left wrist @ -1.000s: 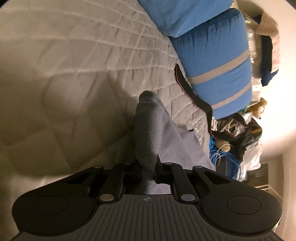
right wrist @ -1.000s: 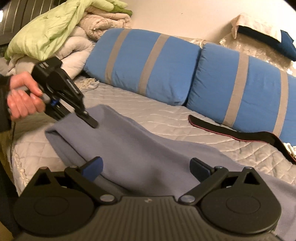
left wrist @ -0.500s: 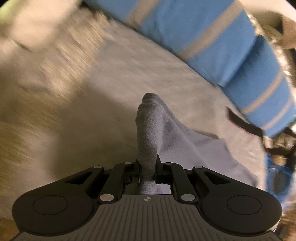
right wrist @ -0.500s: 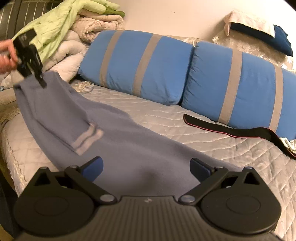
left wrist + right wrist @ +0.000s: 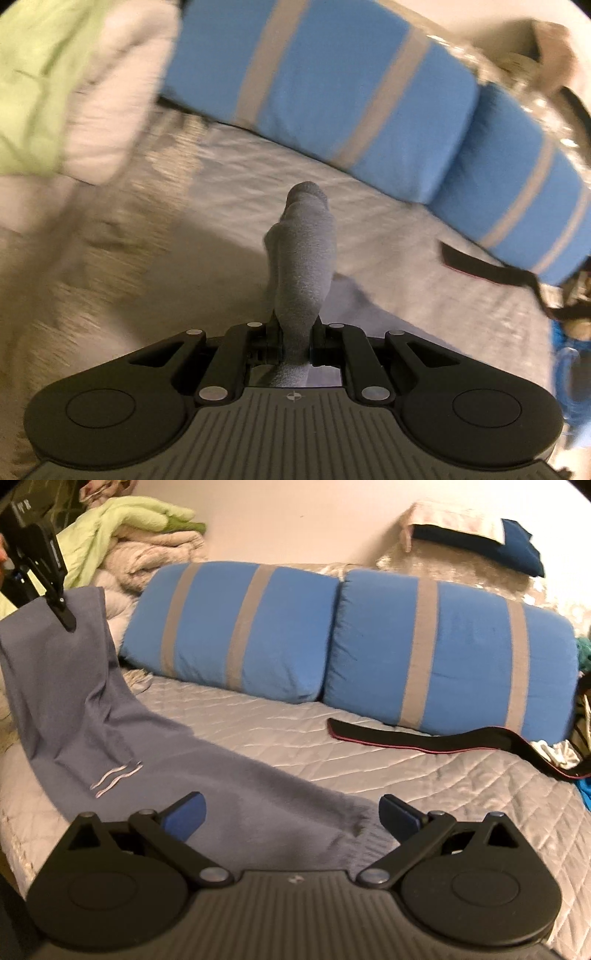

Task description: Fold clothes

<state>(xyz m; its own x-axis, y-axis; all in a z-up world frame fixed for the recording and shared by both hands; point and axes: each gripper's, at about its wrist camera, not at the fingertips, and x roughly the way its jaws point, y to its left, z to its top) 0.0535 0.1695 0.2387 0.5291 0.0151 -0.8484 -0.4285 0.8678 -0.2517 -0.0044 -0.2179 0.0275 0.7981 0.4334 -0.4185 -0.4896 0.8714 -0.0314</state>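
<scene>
A long grey-blue garment (image 5: pixel 110 716) with two pale wavy stripes stretches across the quilted bed (image 5: pixel 332 746). My left gripper (image 5: pixel 68 622) is shut on its far end and holds that end high at the upper left, so the cloth hangs down to the bed. In the left wrist view the pinched cloth (image 5: pixel 303 266) bulges up between the shut jaws of the left gripper (image 5: pixel 295 332). My right gripper (image 5: pixel 291 808) stands open low over the garment's near end, its blue pads (image 5: pixel 186 814) apart with nothing between them.
Two blue pillows with grey stripes (image 5: pixel 343 642) lie along the back of the bed. A black strap (image 5: pixel 424 738) rests in front of them at the right. Piled green and beige bedding (image 5: pixel 140 535) sits at the back left. Clutter (image 5: pixel 580 716) crowds the right edge.
My left gripper has risen with the garment's end, from just above the bed to high at the upper left, pulling the cloth up. The right gripper shifted slightly and stays open.
</scene>
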